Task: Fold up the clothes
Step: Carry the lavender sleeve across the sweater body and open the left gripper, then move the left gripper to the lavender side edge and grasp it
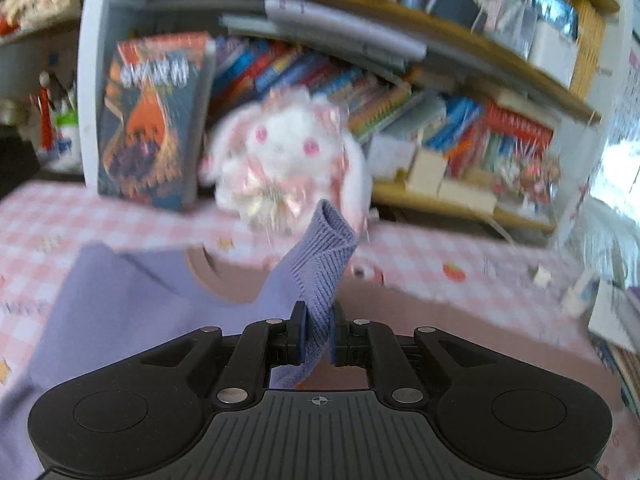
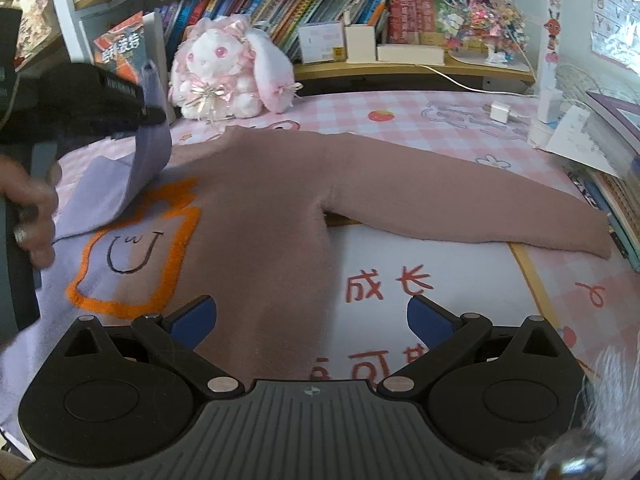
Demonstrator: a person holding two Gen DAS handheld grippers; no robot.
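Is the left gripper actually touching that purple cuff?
Touching. In the left wrist view, the purple cuff runs between the left gripper pads, with cloth against both.

My left wrist view smears the stuffed rabbit (image 1: 288,152) and bookshelf (image 1: 400,92) into blur, while my left gripper (image 2: 132,100) hides part of the sweater's (image 2: 272,208) purple sleeve (image 2: 148,152).

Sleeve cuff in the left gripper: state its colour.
Lavender purple ribbed knit cuff, clearest in the left wrist view.
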